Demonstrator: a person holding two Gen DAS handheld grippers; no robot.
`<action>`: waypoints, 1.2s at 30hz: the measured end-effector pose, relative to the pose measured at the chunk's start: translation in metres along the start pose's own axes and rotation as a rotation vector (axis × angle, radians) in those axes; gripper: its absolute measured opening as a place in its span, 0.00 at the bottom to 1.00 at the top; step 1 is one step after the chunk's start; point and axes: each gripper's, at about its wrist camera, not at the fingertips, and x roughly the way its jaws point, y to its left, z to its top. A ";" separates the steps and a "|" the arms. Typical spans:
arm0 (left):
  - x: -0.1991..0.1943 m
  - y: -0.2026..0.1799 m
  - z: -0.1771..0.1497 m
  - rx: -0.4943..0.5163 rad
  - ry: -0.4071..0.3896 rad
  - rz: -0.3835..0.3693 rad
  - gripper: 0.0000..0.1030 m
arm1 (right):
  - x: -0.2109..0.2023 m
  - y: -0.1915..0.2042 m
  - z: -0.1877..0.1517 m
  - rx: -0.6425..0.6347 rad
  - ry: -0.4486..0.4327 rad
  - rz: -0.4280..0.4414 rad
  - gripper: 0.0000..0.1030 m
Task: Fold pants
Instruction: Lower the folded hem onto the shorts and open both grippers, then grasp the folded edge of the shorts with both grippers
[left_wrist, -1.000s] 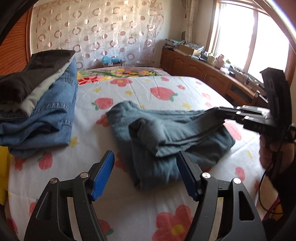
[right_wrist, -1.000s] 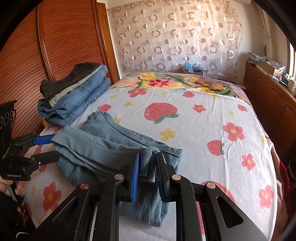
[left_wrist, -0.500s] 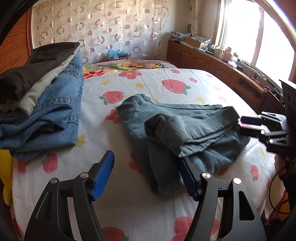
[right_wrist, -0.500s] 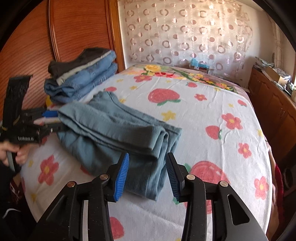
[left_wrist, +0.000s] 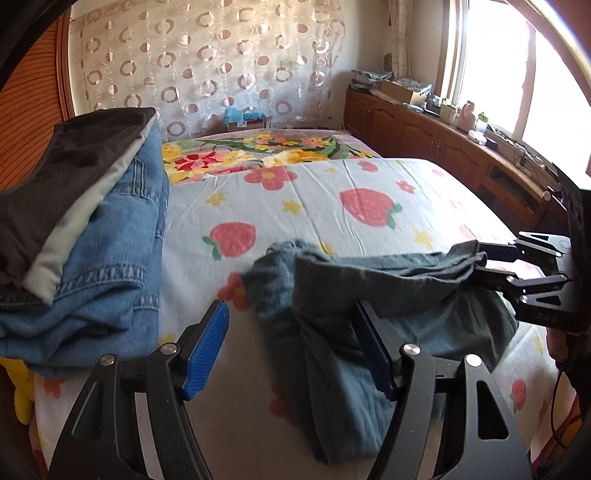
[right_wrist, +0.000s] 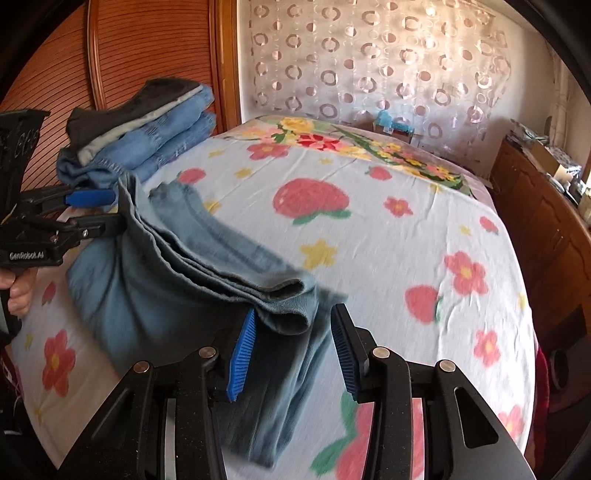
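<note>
2 grippers flank 1 pair of grey-blue folded pants (right_wrist: 192, 280) on the strawberry-print bed sheet (right_wrist: 388, 240). The left gripper (left_wrist: 295, 350) hangs with jaws spread wide, holding nothing. The right gripper (right_wrist: 291, 350) gapes around the pants' folded end; 1.0 s ago it pinched that fabric. 1 stack of folded blue jeans (left_wrist: 110, 240) lies beside them.

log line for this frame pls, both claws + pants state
left claw: open, at pants edge | right claw: open, around fold end | grey-blue pants: folded on bed | folded stack: beside
</note>
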 end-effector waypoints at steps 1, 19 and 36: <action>0.001 0.000 0.001 -0.001 -0.001 0.004 0.68 | 0.003 -0.002 0.004 0.005 -0.006 -0.002 0.42; -0.020 -0.017 -0.029 0.004 0.002 -0.058 0.68 | 0.004 0.001 -0.006 0.064 -0.012 0.035 0.42; -0.005 -0.011 -0.049 -0.035 0.071 -0.092 0.69 | 0.005 0.012 -0.026 0.076 0.041 0.000 0.62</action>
